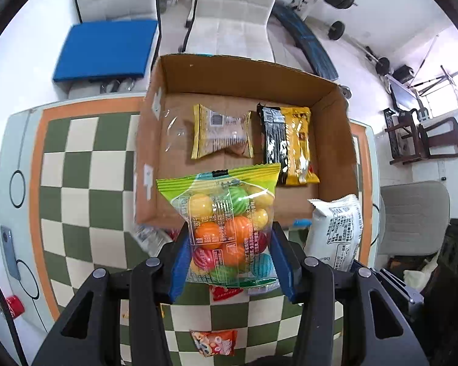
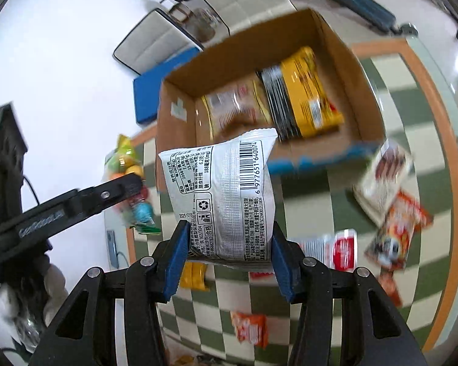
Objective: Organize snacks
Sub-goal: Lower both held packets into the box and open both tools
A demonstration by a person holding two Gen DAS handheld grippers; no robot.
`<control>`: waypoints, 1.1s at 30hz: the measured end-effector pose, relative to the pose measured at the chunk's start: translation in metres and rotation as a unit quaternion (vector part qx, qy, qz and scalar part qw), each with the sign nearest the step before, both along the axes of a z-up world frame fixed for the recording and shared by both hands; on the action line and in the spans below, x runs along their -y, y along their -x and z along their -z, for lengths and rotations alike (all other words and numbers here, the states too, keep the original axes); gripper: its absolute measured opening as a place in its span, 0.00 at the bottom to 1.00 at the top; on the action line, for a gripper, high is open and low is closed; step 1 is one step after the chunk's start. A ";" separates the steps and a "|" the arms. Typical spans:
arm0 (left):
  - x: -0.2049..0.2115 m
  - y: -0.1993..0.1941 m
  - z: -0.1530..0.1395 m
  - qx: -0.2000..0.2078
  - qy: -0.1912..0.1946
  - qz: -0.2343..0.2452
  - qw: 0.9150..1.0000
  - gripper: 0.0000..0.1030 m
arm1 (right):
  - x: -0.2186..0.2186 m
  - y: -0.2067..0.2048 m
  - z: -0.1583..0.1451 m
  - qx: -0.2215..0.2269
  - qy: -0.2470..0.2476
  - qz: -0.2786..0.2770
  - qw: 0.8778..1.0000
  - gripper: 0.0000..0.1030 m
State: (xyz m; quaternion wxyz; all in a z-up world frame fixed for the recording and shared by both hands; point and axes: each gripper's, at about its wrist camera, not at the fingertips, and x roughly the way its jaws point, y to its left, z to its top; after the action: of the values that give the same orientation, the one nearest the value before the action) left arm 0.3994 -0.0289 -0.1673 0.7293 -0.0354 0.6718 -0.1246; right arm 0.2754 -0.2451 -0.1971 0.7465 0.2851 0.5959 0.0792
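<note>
My left gripper (image 1: 229, 256) is shut on a clear bag of coloured candy balls (image 1: 226, 222) and holds it above the near wall of the open cardboard box (image 1: 332, 140). The box holds a yellow-edged clear snack pack (image 1: 221, 131) and a black-and-yellow pack (image 1: 287, 145). My right gripper (image 2: 229, 250) is shut on a white snack packet (image 2: 223, 195), held in the air before the box (image 2: 363, 103). The white packet also shows in the left wrist view (image 1: 336, 228), to the right of the candy bag. The left gripper and candy bag (image 2: 131, 177) show at the left of the right wrist view.
The checkered tablecloth (image 1: 76, 183) carries loose snacks: an orange pack (image 1: 215, 341), red-and-white packs (image 2: 336, 248), an orange-red pack (image 2: 397, 231) and a small orange pack (image 2: 250, 328). A red can (image 1: 13, 306) and a phone (image 1: 9, 251) lie at the left. Chairs (image 1: 235, 9) stand beyond the table.
</note>
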 end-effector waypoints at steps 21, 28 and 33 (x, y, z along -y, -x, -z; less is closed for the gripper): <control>0.015 -0.068 0.114 -0.125 -0.048 0.000 0.991 0.46 | -0.016 -0.124 0.099 -0.083 0.051 -0.048 0.994 0.59; 0.006 -0.064 0.111 -0.113 -0.053 -0.006 0.992 0.80 | -0.021 -0.129 0.108 -0.100 0.084 -0.070 0.989 0.89; 0.005 -0.060 0.095 -0.099 -0.048 -0.006 0.994 0.84 | -0.022 -0.128 0.103 -0.097 0.099 -0.072 0.988 0.92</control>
State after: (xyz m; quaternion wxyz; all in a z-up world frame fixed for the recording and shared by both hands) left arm 0.4592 -0.0335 -0.2626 0.6611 -0.0172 0.7454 -0.0838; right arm 0.4030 -0.2231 -0.3004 0.7020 0.1728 0.6894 0.0454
